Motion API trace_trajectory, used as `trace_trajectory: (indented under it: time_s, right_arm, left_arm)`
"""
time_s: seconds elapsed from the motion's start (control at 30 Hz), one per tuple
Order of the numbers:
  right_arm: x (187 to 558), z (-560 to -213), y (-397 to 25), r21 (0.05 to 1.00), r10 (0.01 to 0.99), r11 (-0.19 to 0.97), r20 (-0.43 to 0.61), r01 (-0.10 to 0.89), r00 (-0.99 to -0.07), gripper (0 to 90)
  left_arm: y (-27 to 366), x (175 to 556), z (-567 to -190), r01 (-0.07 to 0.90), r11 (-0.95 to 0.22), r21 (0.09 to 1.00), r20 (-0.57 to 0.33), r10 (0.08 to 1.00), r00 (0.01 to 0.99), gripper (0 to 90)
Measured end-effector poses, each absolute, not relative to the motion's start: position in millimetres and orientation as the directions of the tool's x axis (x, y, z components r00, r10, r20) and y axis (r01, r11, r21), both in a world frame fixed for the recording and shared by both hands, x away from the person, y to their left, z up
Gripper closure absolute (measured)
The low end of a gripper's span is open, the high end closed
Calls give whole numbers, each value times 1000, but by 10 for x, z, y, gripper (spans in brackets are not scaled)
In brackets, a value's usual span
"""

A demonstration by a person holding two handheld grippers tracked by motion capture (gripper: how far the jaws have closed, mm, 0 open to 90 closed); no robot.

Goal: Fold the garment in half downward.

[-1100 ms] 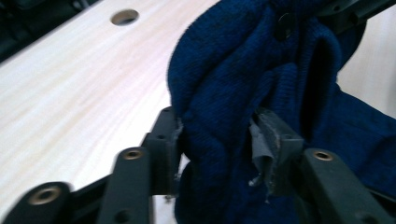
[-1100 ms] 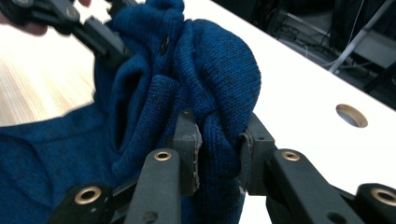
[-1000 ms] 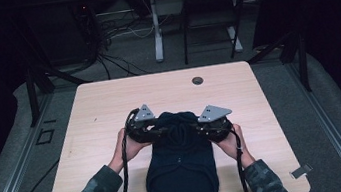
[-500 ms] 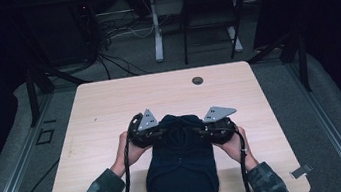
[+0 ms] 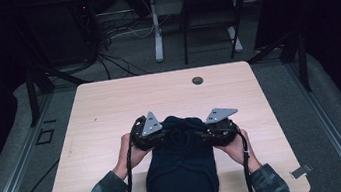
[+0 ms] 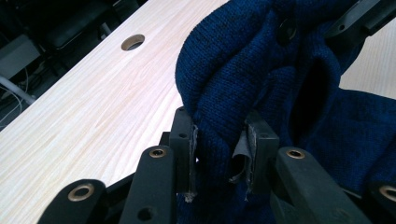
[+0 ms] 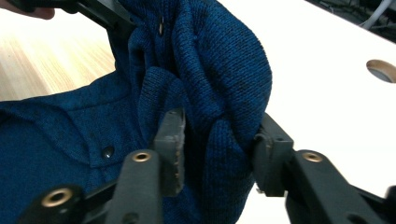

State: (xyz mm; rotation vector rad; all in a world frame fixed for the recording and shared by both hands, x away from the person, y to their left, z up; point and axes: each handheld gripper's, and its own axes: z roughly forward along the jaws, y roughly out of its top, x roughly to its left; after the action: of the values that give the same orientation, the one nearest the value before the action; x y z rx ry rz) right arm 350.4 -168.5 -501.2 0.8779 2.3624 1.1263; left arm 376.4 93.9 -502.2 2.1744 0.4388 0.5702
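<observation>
At the table's [image 5: 109,104] six o'clock edge lies a blue knitted sweater [image 5: 182,175], its far end gathered up between the two tongs. The left gripper [image 6: 218,140] has its jaws closed on a thick fold at about nine o'clock of the bundle; the right gripper [image 7: 219,140] pinches another at three o'clock (both bites look firm). Folding seems partway, I judge: the raised far end is not yet laid down.

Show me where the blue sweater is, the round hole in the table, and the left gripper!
blue sweater [image 5: 182,175]: high view, on its folded body.
round hole [image 5: 197,80]: high view, on the hole's dark middle.
left gripper [image 6: 218,140]: left gripper view, on the knit pinched between its jaws.
</observation>
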Motion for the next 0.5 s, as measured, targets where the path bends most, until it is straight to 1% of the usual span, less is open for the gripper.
trace_trajectory:
  time_s: [0.03, 0.1, 0.23, 0.27, 0.3, 0.33, 0.37, 0.4, 0.5]
  right_arm:
    - [3480, -5006, -1676, 790, 676, 501, -101, 354, -730, 654]
    - [3470, -5007, -1665, 793, 678, 502, -112, 346, -727, 663]
    - [3438, -4992, -1631, 800, 686, 520, -184, 298, -703, 690]
    - [3431, -4979, -1610, 800, 690, 535, -230, 270, -686, 693]
    - [3431, -4979, -1610, 800, 690, 535, -230, 270, -686, 693]
    - [3426, -4961, -1583, 804, 696, 544, -272, 240, -665, 696]
    - [3426, -4961, -1583, 804, 696, 544, -272, 240, -665, 696]
    - [3421, -4950, -1565, 804, 699, 551, -299, 224, -649, 698]
    - [3418, -4916, -1529, 809, 703, 556, -334, 190, -628, 700]
  left_arm:
    - [942, 3759, -5022, 109, -595, 796, 252, 490, 835, 696]
    - [943, 3748, -5014, 103, -608, 788, 270, 490, 829, 693]
    - [940, 3742, -4996, 81, -616, 783, 305, 495, 814, 694]
    - [941, 3753, -4986, 80, -615, 785, 306, 496, 813, 695]
    - [941, 3763, -4977, 77, -613, 786, 312, 502, 807, 695]
    - [941, 3777, -4963, 76, -614, 786, 317, 505, 803, 696]
    - [941, 3788, -4948, 78, -605, 793, 313, 514, 799, 696]
    - [941, 3798, -4929, 77, -599, 797, 315, 521, 793, 695]
    - [959, 3813, -4880, 84, -592, 802, 306, 527, 793, 689]
